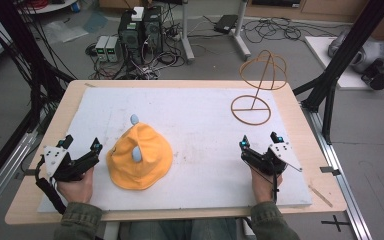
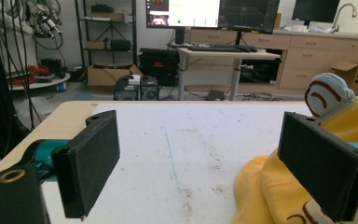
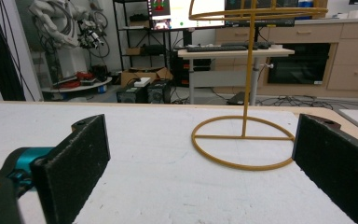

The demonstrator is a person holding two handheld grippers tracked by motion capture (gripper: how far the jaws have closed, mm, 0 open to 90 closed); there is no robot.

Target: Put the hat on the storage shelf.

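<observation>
A yellow hat [image 1: 139, 160] with pale blue ears lies on the white board [image 1: 200, 120], left of the middle. Its brim [image 2: 279, 191] and one blue ear [image 2: 328, 93] show at the right in the left gripper view. My left gripper [image 1: 82, 146] rests just left of the hat, jaws wide apart with nothing between them. A wire hat stand [image 1: 257, 85] of golden rods stands at the far right of the board, and its ring base [image 3: 242, 144] lies ahead in the right gripper view. My right gripper [image 1: 259, 141] sits near the front right, open and empty.
The board lies on a wooden table [image 1: 70, 105]. Black frame posts [image 1: 340, 60] rise at both sides. Computers [image 1: 140, 30] and cables cover the floor beyond the far edge. A desk with monitors [image 2: 214, 46] stands farther back.
</observation>
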